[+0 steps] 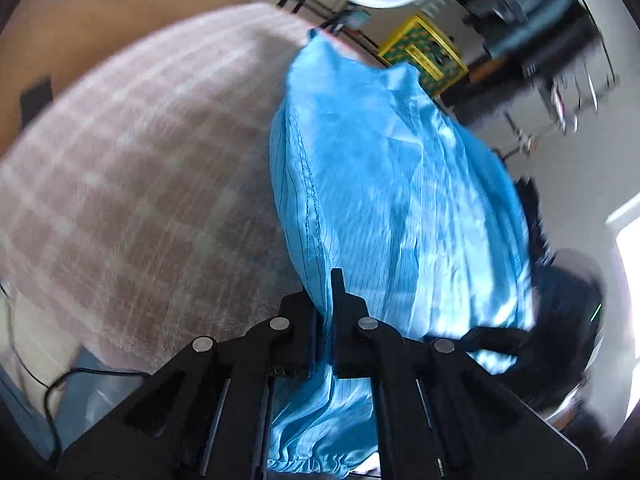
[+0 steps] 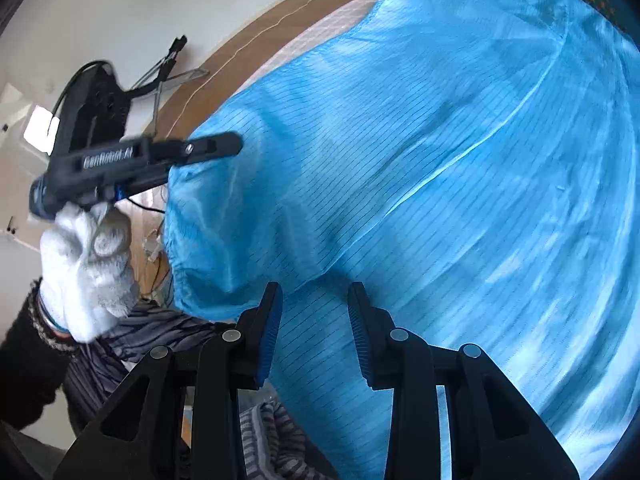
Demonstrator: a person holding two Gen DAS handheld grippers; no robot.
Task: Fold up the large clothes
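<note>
We held a claw in each hand over a table spread with a pink checked cloth [image 1: 132, 184], and the big blue garment [image 1: 384, 184] lay across its right part, one gathered cuff hanging off the near edge. Our left claw [image 1: 326, 312] was clamped tight on a fold of that garment, the blue fabric pinched between its black fingers and running on below them. From the right wrist camera we saw it again at the garment's left corner, gripped by a hand in a white glove [image 2: 90, 264]. Our right claw [image 2: 314, 308] stood with its jaws apart above the striped blue fabric, the blue ribbed pads [image 2: 272, 332] pressing on nothing. A yellow crate [image 1: 424, 52] stood beyond the table.
</note>
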